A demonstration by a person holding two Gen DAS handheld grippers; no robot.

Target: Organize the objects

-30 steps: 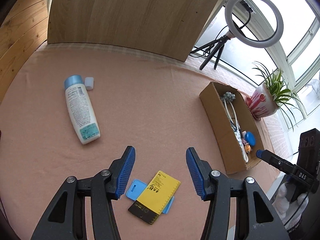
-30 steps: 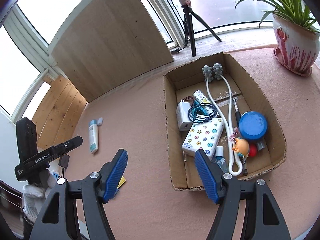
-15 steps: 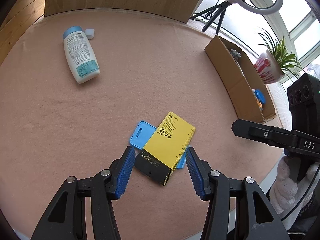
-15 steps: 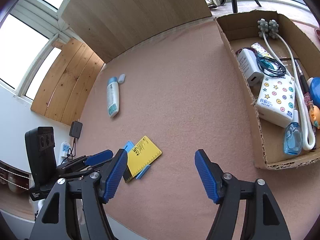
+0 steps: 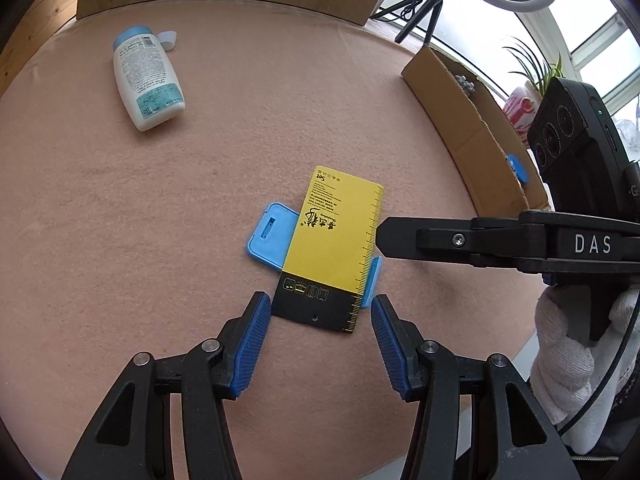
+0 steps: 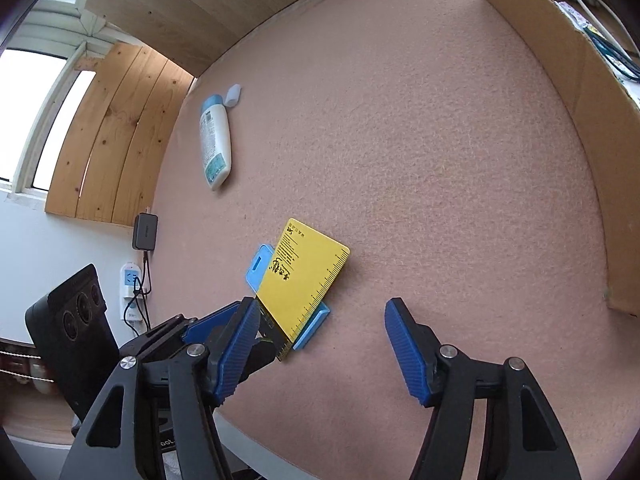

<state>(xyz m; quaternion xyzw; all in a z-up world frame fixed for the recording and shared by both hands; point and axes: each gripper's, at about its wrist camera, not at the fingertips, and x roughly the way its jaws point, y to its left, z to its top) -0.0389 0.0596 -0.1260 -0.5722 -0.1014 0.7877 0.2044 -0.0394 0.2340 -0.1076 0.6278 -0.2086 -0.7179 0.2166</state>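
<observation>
- The yellow-and-black card [image 5: 334,246] is lying flat on the pink surface [image 5: 240,160], resting across a blue plastic case [image 5: 270,234] that is partly covered by it.
- The left tongs [image 5: 316,340] are being held half open just over the card's black end; nothing is gripped between the blue pads [image 5: 250,346].
- The right tongs [image 6: 320,344] are being held apart beside the card, their jaws having just been closing; only bare surface is seen between them.
- A white bottle [image 5: 146,84] with a blue cap is lying well apart at the far side.
- The cardboard box [image 5: 472,136] is standing at the right edge.
</observation>
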